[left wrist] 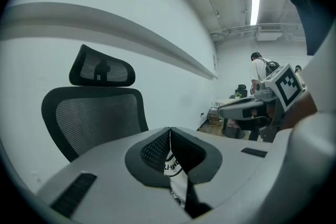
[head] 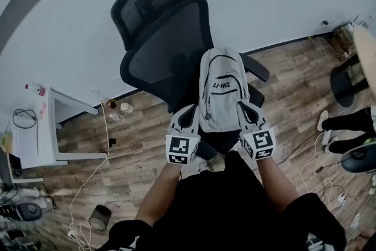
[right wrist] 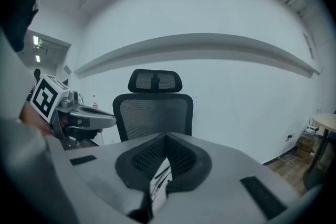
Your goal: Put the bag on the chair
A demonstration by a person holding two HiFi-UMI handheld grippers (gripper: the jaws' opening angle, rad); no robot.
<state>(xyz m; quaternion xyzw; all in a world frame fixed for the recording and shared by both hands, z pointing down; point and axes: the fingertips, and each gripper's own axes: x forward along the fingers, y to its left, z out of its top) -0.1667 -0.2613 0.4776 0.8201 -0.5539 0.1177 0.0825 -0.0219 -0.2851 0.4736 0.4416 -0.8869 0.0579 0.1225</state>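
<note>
The left gripper (head: 189, 113) and the right gripper (head: 243, 109) are each clamped tight on a side edge of the grey backpack (head: 221, 88), which is upright between them. Just beyond both jaws stands the black mesh office chair (head: 167, 44), its seat below the backpack.

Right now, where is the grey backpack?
Head view, centre: the backpack is clamped between the left gripper and right gripper, in front of the backrest of the black chair.
</note>
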